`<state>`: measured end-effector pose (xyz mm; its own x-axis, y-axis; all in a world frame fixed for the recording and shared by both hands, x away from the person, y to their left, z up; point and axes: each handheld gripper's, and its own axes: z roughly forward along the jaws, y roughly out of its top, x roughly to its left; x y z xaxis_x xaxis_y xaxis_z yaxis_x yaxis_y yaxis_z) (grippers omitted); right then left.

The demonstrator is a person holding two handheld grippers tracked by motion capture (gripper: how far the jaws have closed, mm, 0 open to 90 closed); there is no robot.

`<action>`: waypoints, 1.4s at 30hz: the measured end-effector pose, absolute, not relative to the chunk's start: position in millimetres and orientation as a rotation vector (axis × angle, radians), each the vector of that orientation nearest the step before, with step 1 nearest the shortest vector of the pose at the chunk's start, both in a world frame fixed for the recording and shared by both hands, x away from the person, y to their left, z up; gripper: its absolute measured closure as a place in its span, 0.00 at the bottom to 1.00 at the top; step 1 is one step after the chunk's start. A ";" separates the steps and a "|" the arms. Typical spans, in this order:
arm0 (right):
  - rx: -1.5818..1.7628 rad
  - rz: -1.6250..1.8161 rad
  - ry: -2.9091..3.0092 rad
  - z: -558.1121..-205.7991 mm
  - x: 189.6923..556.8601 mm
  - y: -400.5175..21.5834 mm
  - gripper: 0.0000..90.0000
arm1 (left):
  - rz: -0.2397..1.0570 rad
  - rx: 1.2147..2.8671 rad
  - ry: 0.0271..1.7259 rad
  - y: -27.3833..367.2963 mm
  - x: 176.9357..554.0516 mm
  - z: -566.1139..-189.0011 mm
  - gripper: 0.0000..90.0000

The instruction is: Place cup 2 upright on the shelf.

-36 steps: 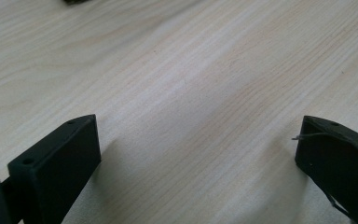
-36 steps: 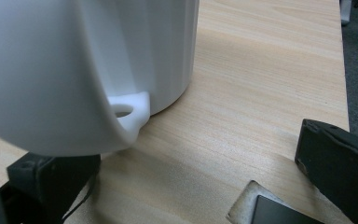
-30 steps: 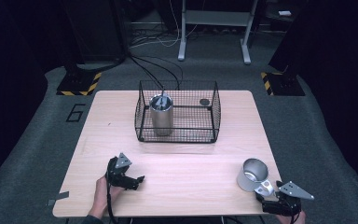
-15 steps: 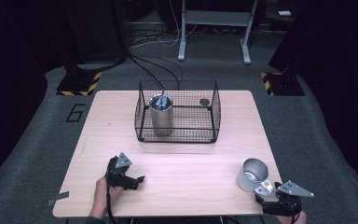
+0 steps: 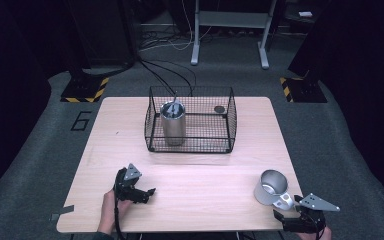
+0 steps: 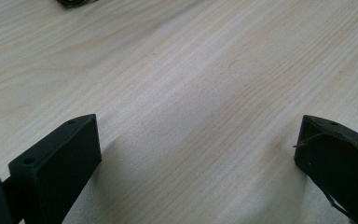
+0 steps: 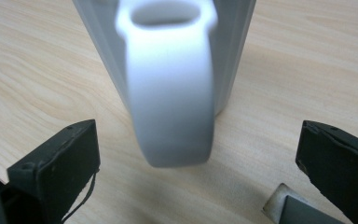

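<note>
**Metal mug and wire basket on a wooden table**

A metal mug (image 5: 272, 187) stands at the lower right of the high view, its handle (image 7: 170, 84) turned toward the right gripper (image 5: 287, 220), whose jaws are spread wide on either side of the handle without touching it. At lower left the left gripper (image 5: 147, 192) rests with jaws apart over bare wood. Centre frame, a black wire basket (image 5: 190, 145) holds an upright steel canister (image 5: 173, 122) and a small dark disc (image 5: 219, 109). The light wooden table (image 5: 195, 200) stands on grey carpet bearing a painted "6" (image 5: 81, 120); yellow-black striped bases (image 5: 85, 90) and cables (image 5: 167, 75) lie behind.
</note>
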<state>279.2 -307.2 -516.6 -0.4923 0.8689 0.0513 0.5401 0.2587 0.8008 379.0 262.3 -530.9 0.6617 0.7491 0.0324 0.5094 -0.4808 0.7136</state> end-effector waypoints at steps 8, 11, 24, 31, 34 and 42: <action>1.259 1.116 2.141 -496.9 280.4 -299.3 0.00 | 0.444 2.179 0.969 261.9 379.0 -531.4 0.00; 1.249 1.136 2.144 -490.2 282.4 -297.9 0.00 | 0.444 2.179 0.969 261.9 379.0 -531.4 0.00; 1.186 1.084 2.198 -460.5 302.9 -284.5 0.00 | 0.443 2.183 0.972 262.0 379.1 -531.1 0.00; 1.175 1.055 2.214 -454.1 316.2 -277.5 0.00 | 0.443 2.179 0.970 262.0 379.2 -531.5 0.00; 1.164 1.031 2.226 -451.6 321.0 -275.4 0.00 | 0.442 2.184 0.972 262.1 379.1 -531.1 0.00; 1.169 0.995 2.251 -451.7 330.3 -266.8 0.00 | 0.442 2.184 0.972 262.1 379.1 -531.1 0.01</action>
